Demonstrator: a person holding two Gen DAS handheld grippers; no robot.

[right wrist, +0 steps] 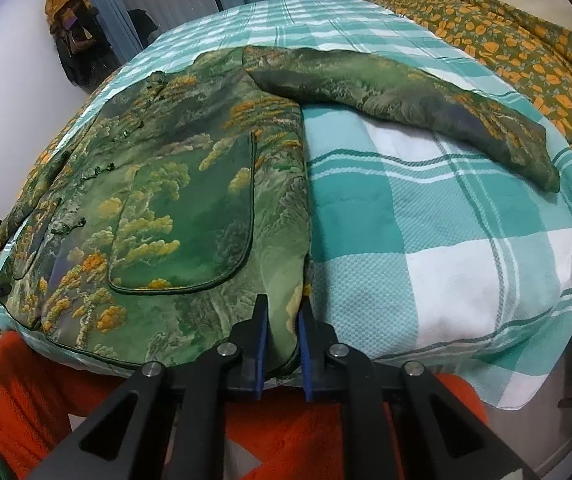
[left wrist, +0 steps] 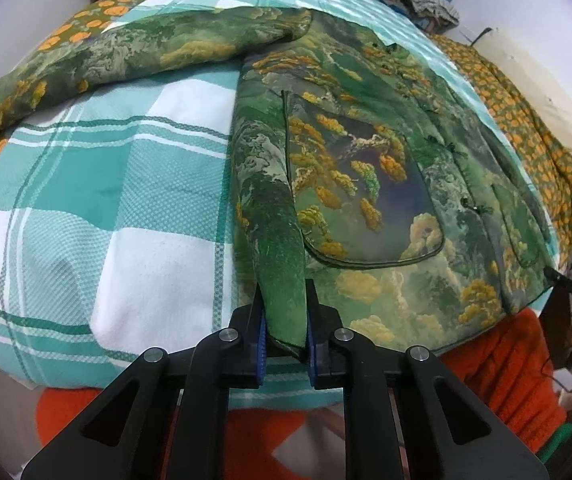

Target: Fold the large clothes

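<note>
- Jacket [left wrist: 366, 168]: a large green garment with a landscape print, spread front-up on the checked bedspread [left wrist: 125, 200]. Its hem lies at the near edge of the bed; its collar lies toward 12 o'clock.
- Long axis: hem to collar, running from 6 to 12 o'clock in both wrist views.
- Sleeves: one sleeve [left wrist: 125, 56] stretches out toward 10 o'clock in the left wrist view. The other sleeve [right wrist: 426, 92] trails toward 3 o'clock in the right wrist view.
- Left gripper [left wrist: 286, 340]: clenched on the hem corner at one side seam. Cloth is pinched between the blue pads, and the body of the jacket extends from 12 to 2 o'clock.
- Right gripper [right wrist: 281, 344]: likewise clamped on the opposite hem corner. The body extends from 9 to 12 o'clock.
- Pose: both grippers point steeply downward at the bed edge, one at each end of the hem, equally near the jacket.
- Judgement: the coming move probably carries the hem along the long axis toward the collar.
</note>
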